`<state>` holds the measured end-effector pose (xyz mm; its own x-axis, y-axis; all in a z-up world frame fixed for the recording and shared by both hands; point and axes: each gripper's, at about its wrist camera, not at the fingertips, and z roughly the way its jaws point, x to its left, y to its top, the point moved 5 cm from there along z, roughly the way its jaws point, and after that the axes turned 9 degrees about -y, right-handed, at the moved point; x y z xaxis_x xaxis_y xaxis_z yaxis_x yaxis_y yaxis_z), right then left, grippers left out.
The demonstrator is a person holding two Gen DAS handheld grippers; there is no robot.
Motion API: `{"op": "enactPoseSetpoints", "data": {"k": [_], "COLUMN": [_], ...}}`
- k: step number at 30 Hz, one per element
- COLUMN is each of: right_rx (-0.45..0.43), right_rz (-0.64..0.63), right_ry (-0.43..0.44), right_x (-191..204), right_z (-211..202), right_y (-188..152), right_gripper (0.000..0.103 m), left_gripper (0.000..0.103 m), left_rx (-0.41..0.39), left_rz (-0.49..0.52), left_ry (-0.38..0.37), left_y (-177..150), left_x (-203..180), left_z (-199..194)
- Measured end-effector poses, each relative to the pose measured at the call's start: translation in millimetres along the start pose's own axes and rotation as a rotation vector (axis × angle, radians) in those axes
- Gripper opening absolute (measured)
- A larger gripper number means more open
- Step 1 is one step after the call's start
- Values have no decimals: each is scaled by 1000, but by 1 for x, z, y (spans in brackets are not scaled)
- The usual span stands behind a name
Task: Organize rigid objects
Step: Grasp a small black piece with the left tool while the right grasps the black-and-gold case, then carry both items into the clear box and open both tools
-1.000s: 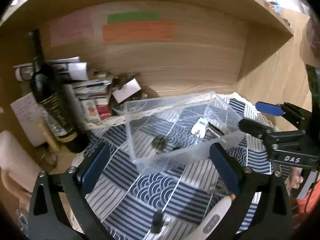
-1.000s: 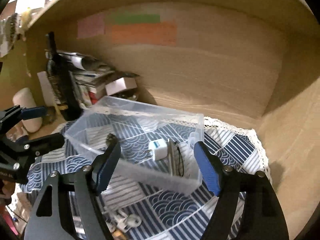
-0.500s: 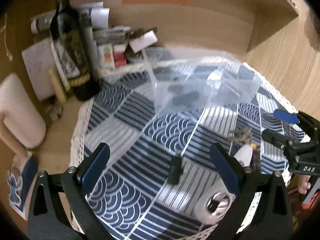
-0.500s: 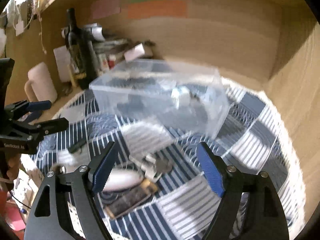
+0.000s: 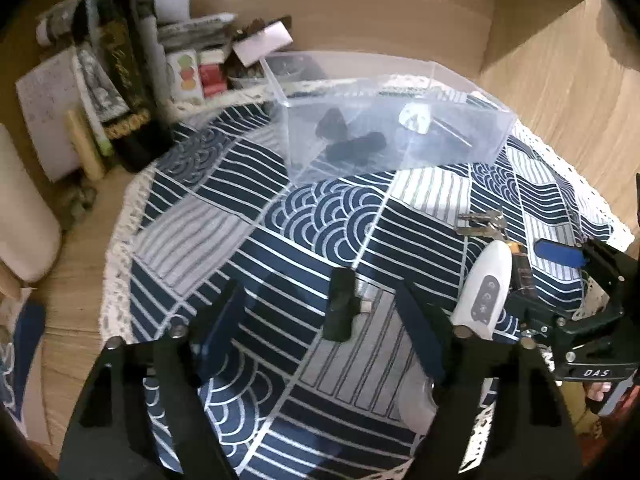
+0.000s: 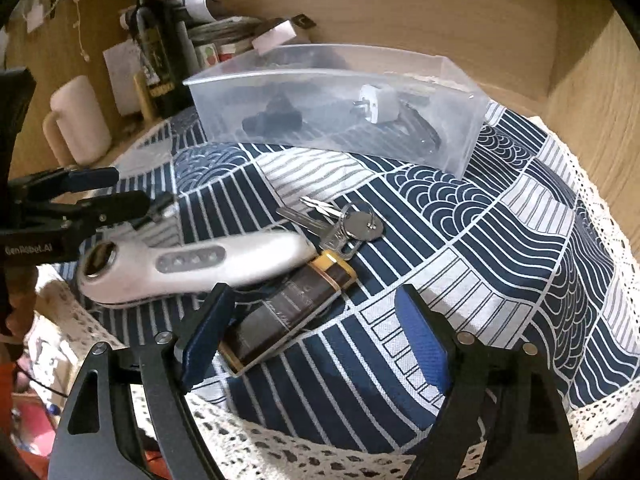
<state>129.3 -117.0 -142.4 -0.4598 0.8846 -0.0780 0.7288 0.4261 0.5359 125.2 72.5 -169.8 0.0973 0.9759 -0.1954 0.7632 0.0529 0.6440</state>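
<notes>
A clear plastic box (image 5: 400, 136) (image 6: 460, 128) stands at the back of the blue patterned cloth (image 5: 248, 248); it holds a white plug (image 6: 378, 104) and dark items. On the cloth lie a small black stick (image 5: 340, 304), a white handheld device (image 5: 486, 288) (image 6: 192, 268), keys (image 6: 344, 224) and a dark brown gold-rimmed case (image 6: 288, 312). My left gripper (image 5: 320, 292) straddles the black stick, its jaws closing, pads clear of it. My right gripper (image 6: 312, 292) hangs open over the brown case, whose lower end lies by the left pad.
A dark bottle (image 5: 116, 64), stacked papers and small boxes (image 5: 192, 52) crowd the back left corner. A white mug (image 6: 78, 120) stands left of the cloth. Wooden walls (image 6: 592, 92) close in behind and to the right. The cloth's lace edge (image 6: 320, 448) is near me.
Both grippers dropped from the clear box toward the near part of the cloth. The left jaws narrowed around the black stick. The right gripper now hangs over the brown case.
</notes>
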Motion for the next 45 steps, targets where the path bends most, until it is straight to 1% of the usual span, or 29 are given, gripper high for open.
{"op": "enactPoseSetpoints", "data": {"k": [1,2,4,5,6,7,8,9,10,12,14,18,24,28,32,37,40,45], "right_rx": [-4,-5,-7,-6,-5,-4,-4,-5,-4,-4,-7,-26,-101,-175,-231,-294,-324,-347], "right_rz": [-4,-9,-14,-14,-13,-8,-7,-3,2,13,19,30,40,26,13,7,-3,-16], "right_ry": [-3,-10,-18,-21,-22,-32,-38,-39,-39,-30,-30,-26,-38,-88,-100,-90,-83,-60], "right_x": [0,-2,-5,-8,-10,-15,-17,-20,-23,-29,-32,-37,-45,-51,-55,-56,-56,-50], "right_z": [0,-2,-4,-5,-5,-7,-7,-7,-7,-8,-9,-16,-31,-43,-52,-57,-56,-47], "right_y": [0,-1,-3,-3,-2,-2,-2,-2,-1,-1,0,4,26,50,76,108,126,152], "right_gripper": [76,73,58,54,46,36,32,23,22,22,22,22,22,22,22,22,22,22], "left_gripper": [68,66,60,60,58,55,52,44,33,25,25,25,25,25,25,25,25,25], "left_rx": [9,18,32,35,36,34,32,30,32,37,37,23,-44,-105,-175,-243,-265,-293], "left_rz": [-3,-1,3,-1,-7,-9,-6,-2,3,10,11,9,12,10,29,40,37,32], "left_ry": [-14,-28,-58,-74,-85,-87,-89,-91,-87,-72,-77,-55,-38,-36,-25,-21,-18,-11], "left_y": [-1,-1,-3,-3,-3,-3,-4,-4,-4,-5,-5,-4,13,29,50,77,90,114], "left_x": [-1,-2,-5,-6,-6,-6,-6,-6,-6,-4,-3,-2,-4,-8,-17,-24,-23,-19], "left_z": [2,4,7,9,10,10,10,10,10,10,9,4,-13,-26,-40,-54,-57,-58]}}
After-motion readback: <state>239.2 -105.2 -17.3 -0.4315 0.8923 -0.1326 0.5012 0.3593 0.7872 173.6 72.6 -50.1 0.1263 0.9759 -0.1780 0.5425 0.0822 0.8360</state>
